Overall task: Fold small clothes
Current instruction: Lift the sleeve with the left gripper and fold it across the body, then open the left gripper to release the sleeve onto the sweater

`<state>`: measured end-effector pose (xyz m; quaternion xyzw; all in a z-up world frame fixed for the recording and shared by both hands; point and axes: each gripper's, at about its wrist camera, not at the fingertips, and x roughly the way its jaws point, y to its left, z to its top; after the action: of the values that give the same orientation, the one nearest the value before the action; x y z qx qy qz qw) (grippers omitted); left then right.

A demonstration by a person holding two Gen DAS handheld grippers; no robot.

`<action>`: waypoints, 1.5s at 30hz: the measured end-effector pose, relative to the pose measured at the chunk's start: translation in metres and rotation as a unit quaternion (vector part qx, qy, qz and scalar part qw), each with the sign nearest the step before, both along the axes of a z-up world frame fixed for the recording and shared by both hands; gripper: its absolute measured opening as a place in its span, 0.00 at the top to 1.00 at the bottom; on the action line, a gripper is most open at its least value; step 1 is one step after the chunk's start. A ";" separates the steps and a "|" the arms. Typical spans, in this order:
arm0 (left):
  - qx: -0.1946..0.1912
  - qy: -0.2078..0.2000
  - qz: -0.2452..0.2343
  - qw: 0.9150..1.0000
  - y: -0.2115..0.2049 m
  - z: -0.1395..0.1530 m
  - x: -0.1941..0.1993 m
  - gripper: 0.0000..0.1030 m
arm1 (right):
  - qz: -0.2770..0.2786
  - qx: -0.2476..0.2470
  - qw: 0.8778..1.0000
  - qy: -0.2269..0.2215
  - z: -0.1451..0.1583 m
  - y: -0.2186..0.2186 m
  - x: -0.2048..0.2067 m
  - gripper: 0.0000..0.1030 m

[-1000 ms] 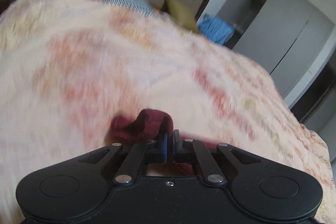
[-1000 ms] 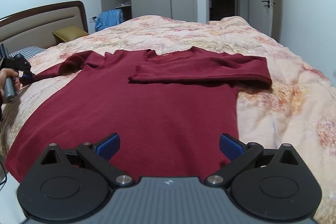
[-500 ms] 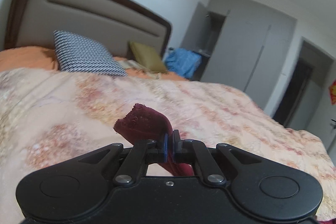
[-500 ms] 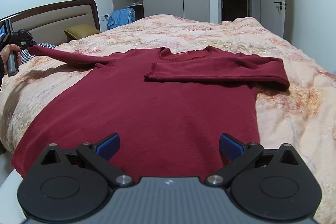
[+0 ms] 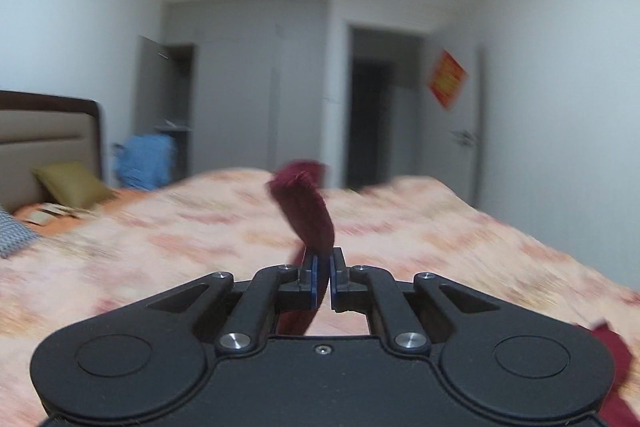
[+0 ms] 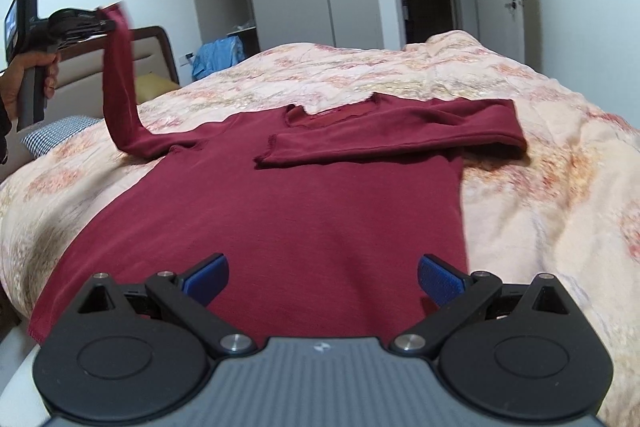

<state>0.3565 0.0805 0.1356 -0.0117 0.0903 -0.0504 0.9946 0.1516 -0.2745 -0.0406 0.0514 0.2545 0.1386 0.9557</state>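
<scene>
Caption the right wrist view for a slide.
Left gripper lifts the maroon shirt's sleeve above the bed; right gripper open.

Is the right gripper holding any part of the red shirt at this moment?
No, the right gripper hovers with its blue pads wide apart above the red shirt, pressing on nothing.

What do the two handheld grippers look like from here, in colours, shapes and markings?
Both are matte black. The right gripper has two round discs at its base, angled link arms with silver pivot screws, blue textured pads on the jaws, and a grey ribbed centre panel with a small white logo. The left gripper has the same black discs and silver screws; from the right wrist view it shows a grey pistol-style handle.
</scene>
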 end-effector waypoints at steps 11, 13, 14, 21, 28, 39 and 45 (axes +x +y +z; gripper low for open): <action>0.021 0.118 -0.122 0.985 -0.129 -0.124 0.021 0.94 | -0.051 0.009 0.999 0.006 -0.006 -0.044 -0.017 0.00; 0.025 0.141 -0.129 0.981 -0.137 -0.141 0.015 0.91 | -0.058 0.009 0.998 0.009 -0.007 -0.050 -0.019 0.00; 0.022 0.151 -0.133 0.979 -0.138 -0.147 0.012 0.87 | -0.060 0.009 0.998 0.010 -0.008 -0.052 -0.019 0.00; -0.009 0.191 -0.158 0.969 -0.122 -0.146 -0.004 0.27 | -0.061 0.011 0.998 0.012 -0.010 -0.055 -0.008 0.00; -0.023 0.190 -0.117 0.975 -0.061 -0.121 -0.033 0.06 | 0.007 0.018 1.000 0.000 0.007 -0.030 0.043 0.01; 0.054 0.227 0.019 0.972 0.037 -0.145 -0.042 0.04 | 0.086 0.033 0.995 0.025 0.032 0.050 0.186 0.44; 0.046 0.224 0.012 0.973 0.044 -0.152 -0.041 0.04 | 0.074 0.008 0.995 0.072 0.015 0.070 0.216 0.63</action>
<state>0.3157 0.1243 -0.0165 0.0222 0.3131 -0.0298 0.9490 0.3673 -0.2044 -0.0256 0.0504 0.3246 0.2071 0.9215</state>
